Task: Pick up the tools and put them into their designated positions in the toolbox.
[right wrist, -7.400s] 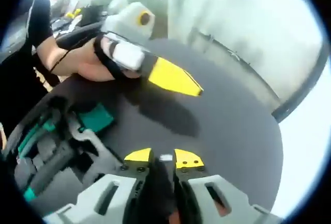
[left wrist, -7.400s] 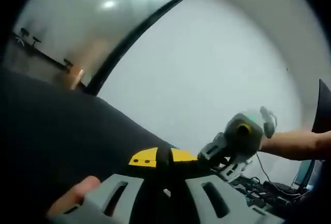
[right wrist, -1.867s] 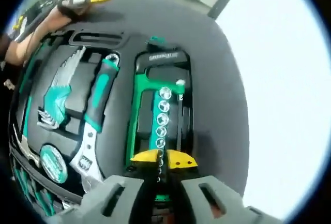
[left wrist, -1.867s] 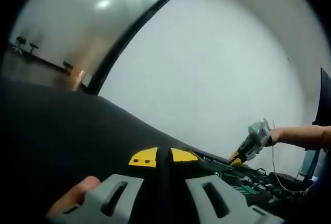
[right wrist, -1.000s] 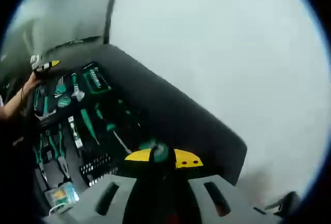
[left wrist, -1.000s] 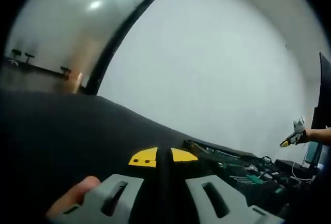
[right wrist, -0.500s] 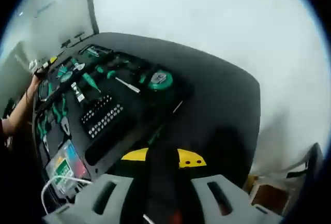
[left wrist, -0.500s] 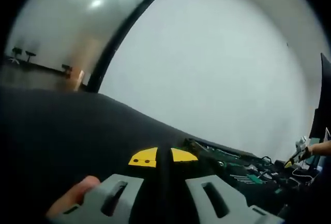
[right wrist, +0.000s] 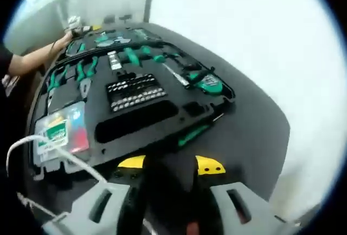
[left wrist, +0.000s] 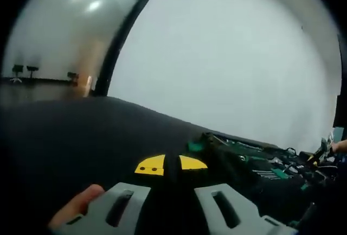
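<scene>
Toolbox (right wrist: 130, 116), open and flat on black desk (right wrist: 255, 132), foam tray carrying green-handled pliers (right wrist: 84, 72), bit rack (right wrist: 133, 93), tape measure (right wrist: 209, 83), card pack (right wrist: 59, 129) and one long empty slot (right wrist: 135, 121). Loose green-handled tool (right wrist: 192, 133), apparently a screwdriver, lying at the tray's near edge, long axis slanting toward the tape measure. Right claw (right wrist: 171, 165): yellow tips spread, something dark between them, contents not identifiable; the loose tool lies just ahead and slightly right of it. Left claw (left wrist: 171, 164): tips together, nothing visibly held, low over bare desk, toolbox well off to its right. Judgement: right claw is the nearer; approach should cross the tool's handle.
</scene>
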`<state>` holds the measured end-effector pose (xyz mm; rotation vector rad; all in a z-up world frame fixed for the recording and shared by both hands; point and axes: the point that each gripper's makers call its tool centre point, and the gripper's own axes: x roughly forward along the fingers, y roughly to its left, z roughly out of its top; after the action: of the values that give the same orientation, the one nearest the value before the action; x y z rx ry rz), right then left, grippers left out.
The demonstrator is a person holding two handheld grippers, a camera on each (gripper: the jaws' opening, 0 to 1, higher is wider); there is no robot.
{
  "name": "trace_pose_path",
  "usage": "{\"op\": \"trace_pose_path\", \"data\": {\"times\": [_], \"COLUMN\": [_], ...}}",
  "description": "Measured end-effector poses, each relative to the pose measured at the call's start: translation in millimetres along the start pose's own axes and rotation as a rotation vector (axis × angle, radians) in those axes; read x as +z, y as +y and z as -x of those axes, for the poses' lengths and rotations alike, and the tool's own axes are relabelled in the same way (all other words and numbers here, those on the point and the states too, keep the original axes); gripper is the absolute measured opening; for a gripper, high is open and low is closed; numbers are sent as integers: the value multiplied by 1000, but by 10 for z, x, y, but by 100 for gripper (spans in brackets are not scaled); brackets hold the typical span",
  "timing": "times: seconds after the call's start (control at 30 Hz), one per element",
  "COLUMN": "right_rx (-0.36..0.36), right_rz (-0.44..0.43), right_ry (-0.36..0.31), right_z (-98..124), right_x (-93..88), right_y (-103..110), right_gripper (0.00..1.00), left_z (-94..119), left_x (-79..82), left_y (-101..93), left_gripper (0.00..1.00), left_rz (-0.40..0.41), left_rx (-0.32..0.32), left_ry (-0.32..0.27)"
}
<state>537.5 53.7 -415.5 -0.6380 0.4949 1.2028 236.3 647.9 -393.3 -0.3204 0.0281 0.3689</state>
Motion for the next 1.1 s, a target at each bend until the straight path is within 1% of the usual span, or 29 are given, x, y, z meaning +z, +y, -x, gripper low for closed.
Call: {"op": "trace_pose_path", "data": {"times": [0.03,0.07,0.1,0.13,0.17,0.2,0.23,0.27,0.3,0.33,0.37,0.4,0.43,0.47,0.5,0.53,0.6,0.63,0.67,0.7,0.73,0.77,0.8,0.83,0.87,0.9,0.97,1.07,1.1], "right_rx": [-14,-16,-34,-47,-67,-79,-119,-131,-155,-140,-104,-89,-105,-135,-169,-189,-236,-259,-281,-286,-270,-215,-160,-230,-266,-260,-260,-254,-253], "right_rz": [0,11,29,31,56,93,124,145,115,93,50,15,25,32,29,11,-79,-119,-150,-183,-249,-292,-376,-429,-432,-426,-492,-532,-555], "right_ry": [10,12,10,12,75,123,120,149,159,129,66,66,87,114,129,125,105,102,101,92,106,145,100,144,159,155,174,167,186], "right_z": [-20,-31,-59,-68,-62,-50,-34,-5,21,37,31,33,31,30,27,12,-32,-50,-94,-189,-270,-328,-342,-269,-208,-210,-100,56,150], "right_x": [-4,-2,2,-4,-89,-159,-175,-226,-255,-220,-131,-116,-128,-151,-171,-154,-103,-94,-95,-88,-130,-195,-92,-139,-145,-132,-161,-159,-204], "right_y": [-26,-34,-61,-77,-134,-172,-248,-295,-349,-340,-284,-262,-275,-291,-386,-454,-549,-562,-608,-688,-666,-604,-536,-719,-776,-788,-744,-665,-534], "right_gripper": [30,30,30,28,17,12,11,11,11,12,16,21,25,25,25,25,27,28,29,30,27,19,9,8,8,8,8,8,8], "left_z": [2,4,7,10,10,10,10,8,3,1,-2,-5,-7,-10,-19,-20,-25,-28,-28,-30,-29,-26,-25,-24,-24,-26,-37,-44,-41], "left_x": [-7,-13,-16,-15,-17,-21,-25,-27,-28,-31,-37,-42,-43,-43,-41,-42,-45,-45,-44,-45,-46,-47,-48,-49,-53,-55,-53,-21,-3], "left_y": [-1,0,-2,-9,-11,-12,-14,-15,-16,-24,-32,-37,-41,-42,-32,-34,-30,-27,-29,-30,-32,-35,-35,-36,-38,-43,-58,-64,-54], "left_gripper": [10,10,10,10,10,10,10,10,10,10,10,10,10,10,10,10,10,10,10,10,10,10,10,10,10,10,10,10,10], "left_rz": [-3,-5,-9,-13,-13,-15,-18,-18,-21,-24,-27,-31,-35,-37,-38,-40,-42,-43,-44,-44,-45,-46,-45,-42,-43,-44,-47,-42,-33], "left_rx": [2,4,5,4,4,6,6,5,2,0,-3,-4,-7,-9,-10,-11,-13,-14,-15,-16,-16,-16,-16,-16,-18,-22,-36,-51,-53], "left_ry": [4,7,8,8,9,10,12,14,14,16,20,22,23,23,23,24,26,26,26,26,27,28,27,28,30,31,31,17,9]}}
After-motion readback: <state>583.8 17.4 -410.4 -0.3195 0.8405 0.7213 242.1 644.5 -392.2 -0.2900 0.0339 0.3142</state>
